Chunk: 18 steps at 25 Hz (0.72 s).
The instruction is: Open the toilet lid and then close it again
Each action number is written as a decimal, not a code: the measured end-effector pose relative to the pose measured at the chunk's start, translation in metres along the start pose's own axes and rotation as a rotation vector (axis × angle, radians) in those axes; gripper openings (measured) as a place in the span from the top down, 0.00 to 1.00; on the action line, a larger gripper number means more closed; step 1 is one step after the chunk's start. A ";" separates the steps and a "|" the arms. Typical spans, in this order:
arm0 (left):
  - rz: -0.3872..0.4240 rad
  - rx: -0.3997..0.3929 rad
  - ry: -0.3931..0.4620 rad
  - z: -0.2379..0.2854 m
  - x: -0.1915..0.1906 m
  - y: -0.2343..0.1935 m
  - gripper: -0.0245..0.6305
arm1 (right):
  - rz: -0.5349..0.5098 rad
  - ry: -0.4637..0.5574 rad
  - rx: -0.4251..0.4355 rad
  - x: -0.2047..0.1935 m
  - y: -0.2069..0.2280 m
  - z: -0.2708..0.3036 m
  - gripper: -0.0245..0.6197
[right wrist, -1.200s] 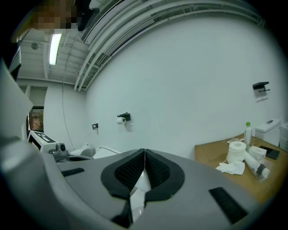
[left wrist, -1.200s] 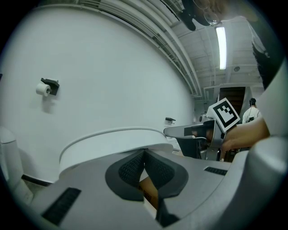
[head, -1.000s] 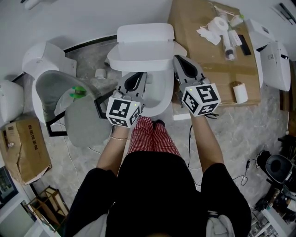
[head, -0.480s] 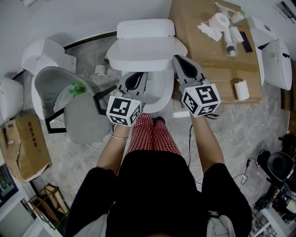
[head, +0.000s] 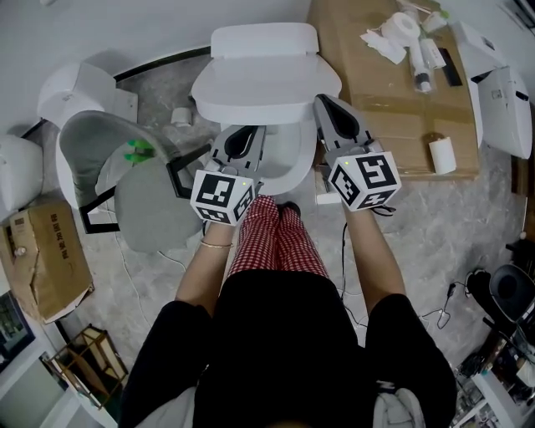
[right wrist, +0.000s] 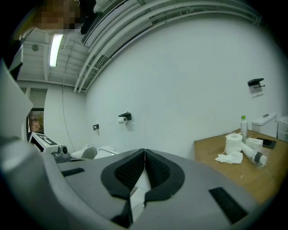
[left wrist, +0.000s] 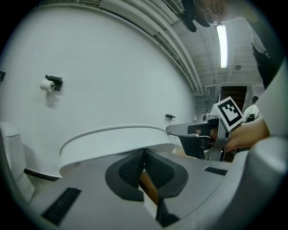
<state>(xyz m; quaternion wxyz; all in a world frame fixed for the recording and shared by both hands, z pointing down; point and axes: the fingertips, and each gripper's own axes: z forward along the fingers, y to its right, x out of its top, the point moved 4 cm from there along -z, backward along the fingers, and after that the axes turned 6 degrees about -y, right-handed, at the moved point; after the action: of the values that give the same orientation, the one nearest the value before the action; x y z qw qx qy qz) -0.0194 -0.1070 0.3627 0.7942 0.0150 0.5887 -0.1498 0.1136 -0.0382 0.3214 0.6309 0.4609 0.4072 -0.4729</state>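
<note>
Since a second ago both grippers have kept their places at the front of the toilet, and the toilet lid now shows more of its top face from above.

Jaws of the left gripper are pressed together with nothing between them. In the left gripper view their tips sit just under the lid's curved front rim, which stands tilted above them, partly raised. Jaws of the right gripper are also together and empty, as the right gripper view shows; from the head view they lie just beside the lid's right front corner.

Below the lid's front edge the open toilet bowl shows between the two grippers. Behind the lid is the white tank, against the wall. The person stands at the front of the bowl in red checked trousers.

To the right of the toilet is a brown bench carrying a paper roll and crumpled tissue. Far left, on the floor, lies a cardboard box. A toilet-roll holder hangs on the wall.
</note>
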 end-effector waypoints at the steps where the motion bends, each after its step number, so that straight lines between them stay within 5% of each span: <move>1: -0.004 0.003 -0.004 -0.001 -0.002 0.000 0.96 | -0.001 -0.001 -0.001 -0.002 -0.001 -0.001 0.93; 18: -0.051 -0.042 -0.054 -0.004 -0.027 0.008 0.96 | 0.100 -0.020 -0.053 -0.026 -0.011 -0.016 0.93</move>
<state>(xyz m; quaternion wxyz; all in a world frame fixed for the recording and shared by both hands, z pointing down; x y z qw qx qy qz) -0.0281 -0.0927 0.3858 0.8059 -0.0206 0.5702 -0.1579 0.0964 -0.0184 0.3398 0.6699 0.4588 0.3899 -0.4345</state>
